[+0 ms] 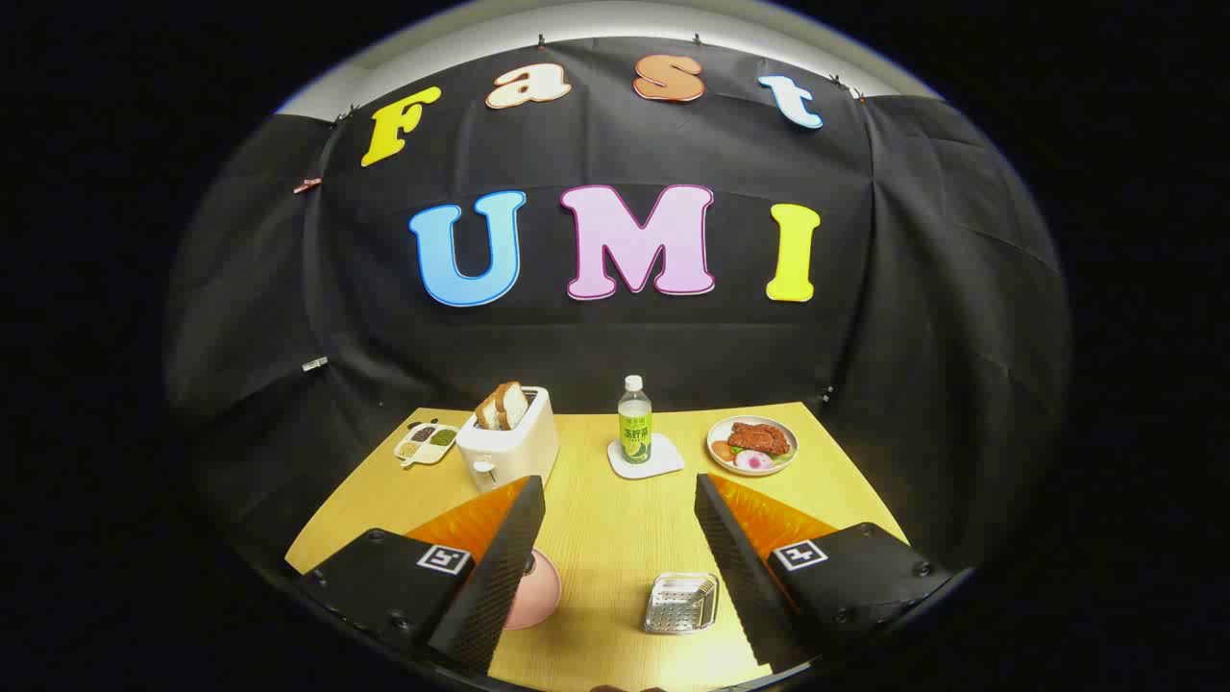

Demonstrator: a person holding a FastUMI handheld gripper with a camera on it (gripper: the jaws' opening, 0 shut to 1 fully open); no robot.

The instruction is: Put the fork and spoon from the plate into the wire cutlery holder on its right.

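Your tool (620, 567) hangs above the yellow worktop (615, 519) with its two fingers spread wide, gripping nothing. One pink plate (536, 588) sits low beside the left finger, half hidden by it; you can't make out fork or spoon. One wire cutlery holder (680, 604) lies between the fingers, nearer the right. Beyond them: one toaster (507, 444), one bottle (634, 421), one food plate (752, 444).

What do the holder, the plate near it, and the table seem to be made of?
Holder: shiny metal wire, by its silver mesh glint. Plate: pink, smooth, probably plastic or ceramic. Table: yellow wood-look top, faint grain lines, perhaps laminate. The gripper hangs open above.
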